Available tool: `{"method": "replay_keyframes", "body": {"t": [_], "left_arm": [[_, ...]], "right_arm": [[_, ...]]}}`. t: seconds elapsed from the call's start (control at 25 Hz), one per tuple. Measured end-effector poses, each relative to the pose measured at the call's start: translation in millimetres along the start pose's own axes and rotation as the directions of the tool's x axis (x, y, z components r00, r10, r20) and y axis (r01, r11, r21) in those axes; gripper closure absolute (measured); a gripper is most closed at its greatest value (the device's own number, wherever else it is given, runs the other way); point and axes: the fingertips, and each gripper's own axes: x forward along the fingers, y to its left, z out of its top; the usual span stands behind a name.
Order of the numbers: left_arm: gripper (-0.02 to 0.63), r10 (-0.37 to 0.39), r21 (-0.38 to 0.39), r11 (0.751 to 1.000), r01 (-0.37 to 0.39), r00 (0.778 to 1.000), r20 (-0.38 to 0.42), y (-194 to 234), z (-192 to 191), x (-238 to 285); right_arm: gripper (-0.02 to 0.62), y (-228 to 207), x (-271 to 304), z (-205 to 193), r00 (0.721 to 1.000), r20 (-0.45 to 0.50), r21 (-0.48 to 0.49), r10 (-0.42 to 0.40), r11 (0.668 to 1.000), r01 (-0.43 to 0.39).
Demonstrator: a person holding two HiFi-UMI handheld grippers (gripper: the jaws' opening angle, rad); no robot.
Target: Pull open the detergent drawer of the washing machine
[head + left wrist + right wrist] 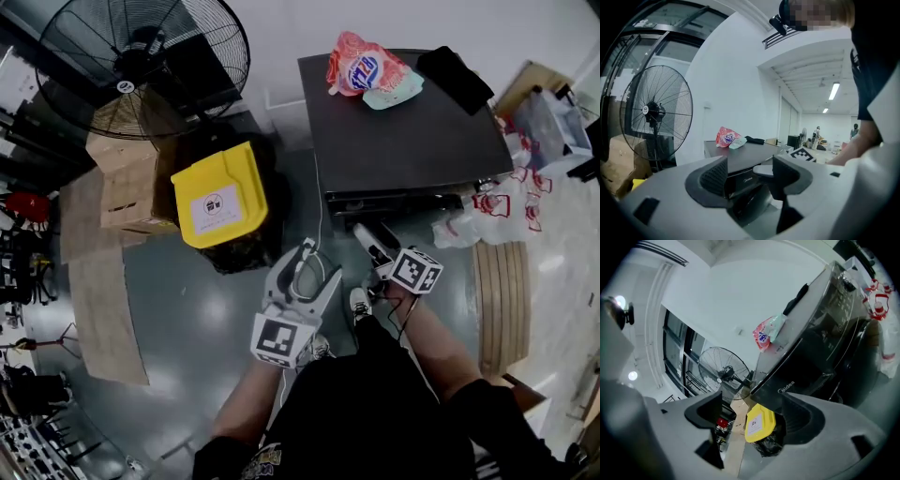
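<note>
The dark washing machine [403, 131] stands ahead of me, its front panel [394, 201] facing me. Its Midea-marked drawer front shows between the jaws in the left gripper view [743, 177] and at the upper right of the right gripper view [794, 385]. My left gripper [321, 264] [750, 171] is open and empty, short of the machine's front left. My right gripper [373, 251] [754, 405] is also open and holds nothing, rolled to one side just below the front panel. Neither touches the machine.
A red and white bag [361, 64], a pale green pouch [394, 92] and a black cloth [455, 77] lie on the machine. A yellow-lidded bin [220, 195], cardboard boxes [122, 178] and a floor fan [141, 61] stand left. Plastic bags [497, 202] lie right.
</note>
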Motion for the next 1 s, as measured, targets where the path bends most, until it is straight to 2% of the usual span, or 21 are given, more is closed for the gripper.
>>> {"method": "replay_keyframes", "body": {"t": [0.16,0.32,0.4,0.64,0.8,1.0], "left_arm": [[0.333,-0.002,-0.033,0.999,0.001,0.999,-0.032,-0.2,-0.7,14.9],[0.333,0.000,-0.040,0.999,-0.002,0.999,-0.034,1.9,0.2,27.9],[0.332,0.001,-0.047,0.999,-0.003,0.999,-0.046,3.0,-1.5,33.6],[0.333,0.008,-0.067,0.998,-0.012,0.998,-0.065,8.4,-8.2,45.8],[0.333,0.014,-0.083,0.996,-0.021,0.997,-0.077,12.4,-12.2,48.3],[0.332,0.036,-0.086,0.995,-0.042,0.997,-0.063,22.5,-19.7,46.9]], "right_arm": [[0.165,-4.0,15.3,10.2,0.996,0.039,0.096,0.075,0.992,-0.079],[0.134,-34.3,21.5,5.8,0.999,0.050,0.292,-0.003,0.956,-0.012],[0.126,-49.3,25.4,6.0,0.998,0.052,0.340,-0.031,0.941,0.011],[0.098,-76.7,38.6,8.2,0.996,0.073,0.409,-0.044,0.912,0.011],[0.098,-88.1,45.4,9.5,0.995,0.074,0.448,-0.071,0.894,0.031],[0.122,-96.6,56.4,9.0,0.993,0.079,0.461,-0.089,0.887,0.043]]}}
